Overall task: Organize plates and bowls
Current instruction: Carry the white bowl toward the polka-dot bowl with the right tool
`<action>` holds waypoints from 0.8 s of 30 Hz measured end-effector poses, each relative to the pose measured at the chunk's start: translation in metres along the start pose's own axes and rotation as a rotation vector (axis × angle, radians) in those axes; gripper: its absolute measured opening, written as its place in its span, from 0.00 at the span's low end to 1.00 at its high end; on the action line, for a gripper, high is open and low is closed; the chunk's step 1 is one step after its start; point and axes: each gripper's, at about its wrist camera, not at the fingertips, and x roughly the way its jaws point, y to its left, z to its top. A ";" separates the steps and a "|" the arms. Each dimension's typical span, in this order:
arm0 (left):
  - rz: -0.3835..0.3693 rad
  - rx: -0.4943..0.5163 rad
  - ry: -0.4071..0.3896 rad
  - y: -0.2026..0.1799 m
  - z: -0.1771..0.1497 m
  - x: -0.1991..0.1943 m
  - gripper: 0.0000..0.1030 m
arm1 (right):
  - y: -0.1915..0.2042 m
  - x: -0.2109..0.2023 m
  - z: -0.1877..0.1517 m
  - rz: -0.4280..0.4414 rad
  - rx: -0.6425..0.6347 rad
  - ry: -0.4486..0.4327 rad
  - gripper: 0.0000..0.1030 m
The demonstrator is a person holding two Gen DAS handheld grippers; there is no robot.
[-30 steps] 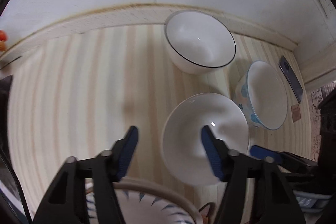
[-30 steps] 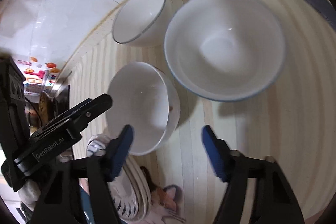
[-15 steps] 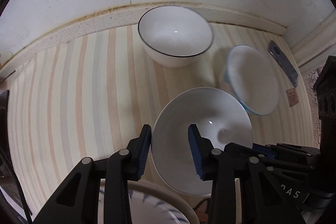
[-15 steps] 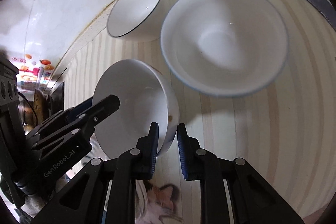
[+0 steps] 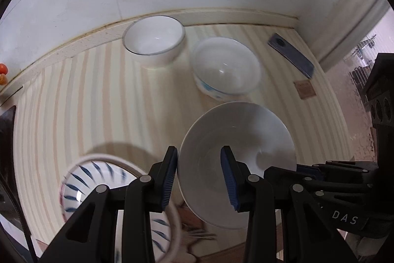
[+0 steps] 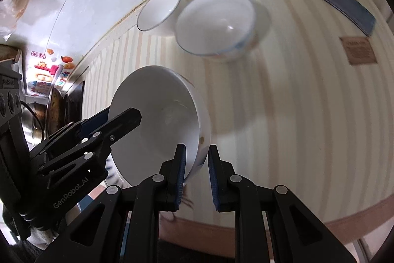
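Held bowl: a plain white bowl [image 5: 236, 159] is lifted off the striped table [image 5: 73, 95], tilted, with a gripper on each side of its rim.
Left gripper: the left gripper [image 5: 199, 174] has its jaws narrowed onto the bowl's near rim, one blue pad inside the bowl and one outside.
Right gripper: the right gripper [image 6: 195, 173] pinches the opposite rim the same way, jaws close together with the wall between them.
Why two grips: likely so that the smooth, tilted bowl stays steady and does not swing or slip while carried.
Hand pose: both grippers reach forward and slightly down from the near edge of the table, angled toward each other across the bowl.
Other bowls: a black-rimmed bowl [image 5: 154, 37] sits by the back wall, just beside a blue-rimmed bowl [image 5: 226, 68]; both are upright on the table.
Patterned dish: a blue-flecked dish [image 5: 98, 186] lies below the left gripper.
Likely destination: probably one of the standing bowls, for nesting.
Other items: a grey-blue flat bar [image 6: 339, 4] lies at the far right.
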 end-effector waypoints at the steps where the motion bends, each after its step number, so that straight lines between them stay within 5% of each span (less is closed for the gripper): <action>1: -0.002 0.005 0.007 -0.007 -0.002 0.004 0.33 | -0.007 -0.003 -0.006 -0.003 0.005 0.002 0.19; 17: 0.001 0.011 0.133 -0.053 -0.034 0.069 0.33 | -0.088 0.022 -0.040 -0.038 0.084 0.096 0.19; 21: -0.008 0.012 0.141 -0.054 -0.032 0.066 0.33 | -0.093 0.026 -0.039 -0.024 0.092 0.115 0.22; 24: -0.019 -0.023 0.076 -0.044 -0.017 0.036 0.33 | -0.099 0.012 -0.032 -0.007 0.106 0.120 0.23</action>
